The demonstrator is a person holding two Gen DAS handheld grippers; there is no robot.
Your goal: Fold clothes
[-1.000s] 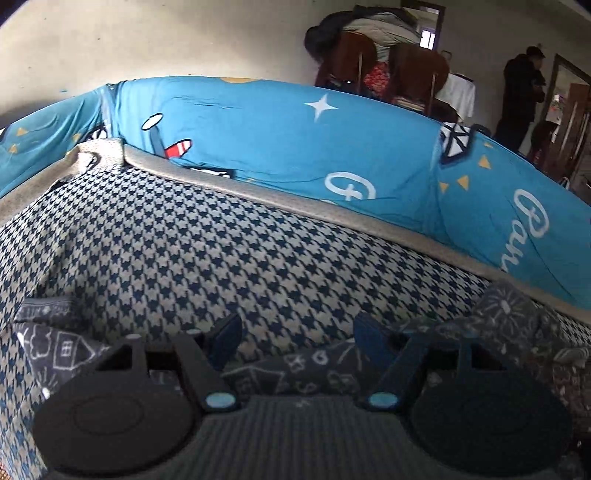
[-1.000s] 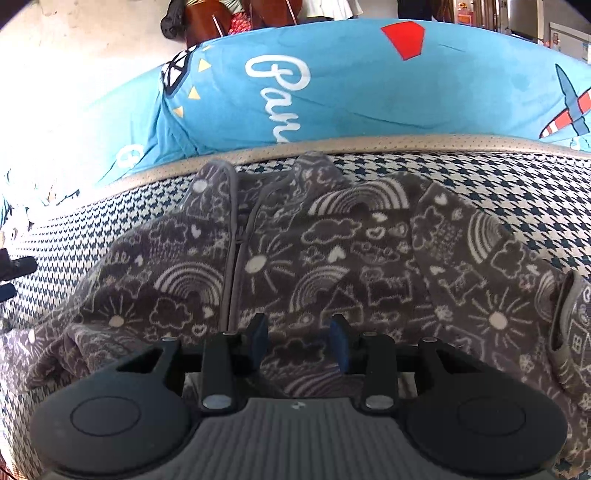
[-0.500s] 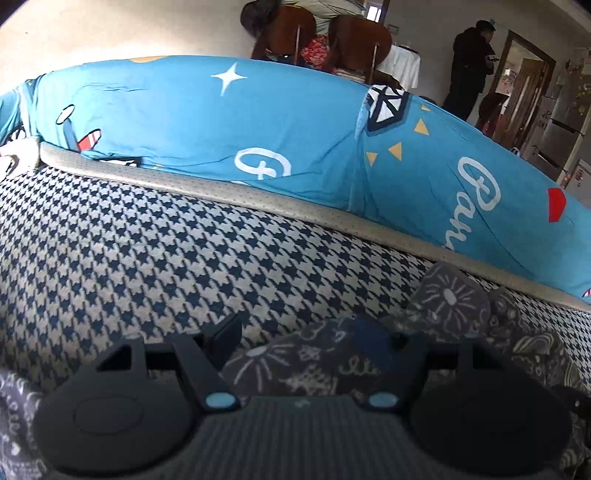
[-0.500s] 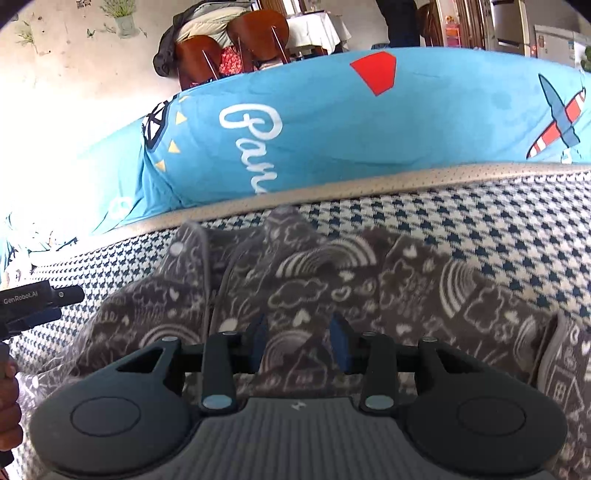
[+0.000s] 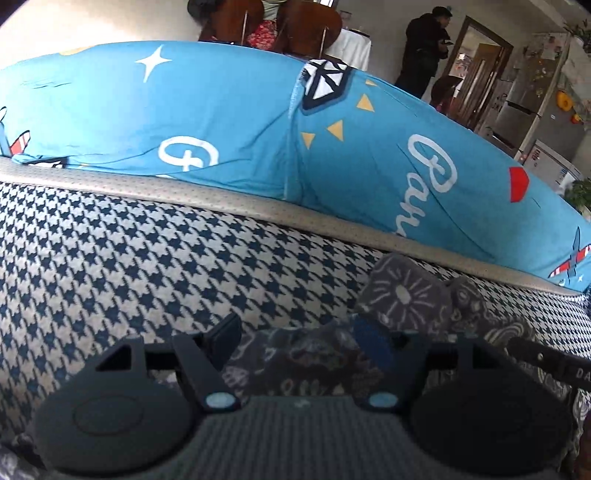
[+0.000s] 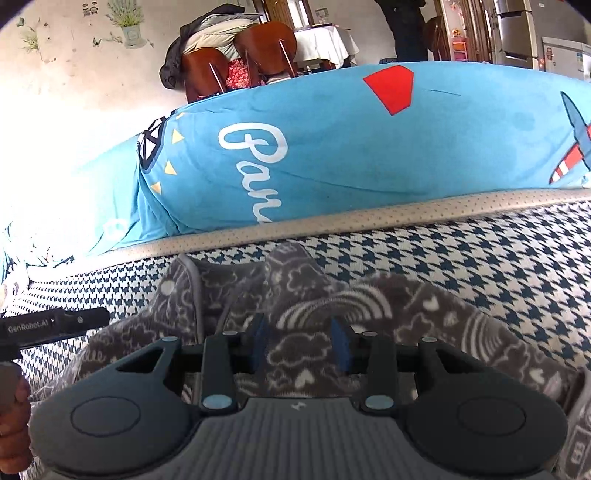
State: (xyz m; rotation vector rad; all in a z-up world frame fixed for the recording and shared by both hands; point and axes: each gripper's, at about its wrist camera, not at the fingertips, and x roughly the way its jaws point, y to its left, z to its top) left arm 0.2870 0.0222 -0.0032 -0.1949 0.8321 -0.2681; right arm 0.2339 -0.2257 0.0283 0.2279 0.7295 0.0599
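Note:
A dark grey fleece garment [image 6: 388,306] printed with white rainbows and clouds lies crumpled on the houndstooth sofa seat [image 5: 110,266]. My right gripper [image 6: 300,341] hovers low over its middle. The jaws stand narrowly open, with fabric showing in the gap but not pinched. My left gripper [image 5: 297,338] stands open over the garment's left end [image 5: 402,295], where a dark bunch of cloth lies between its fingers without being pressed. The left gripper [image 6: 55,325] also shows at the left edge of the right wrist view, held by a hand [image 6: 11,402].
A bright blue printed cover [image 5: 221,122] drapes the sofa back behind a beige trim [image 6: 332,221]. Beyond it stand brown chairs [image 6: 258,48] with clothes piled on them, a person [image 5: 424,48] by a doorway, and a fridge [image 6: 517,29].
Both grippers have moved forward over the garment, so its pattern has slid down under the right fingers. The left gripper has swung right, and its view now faces the garment's end. Neither jaw opening has changed.

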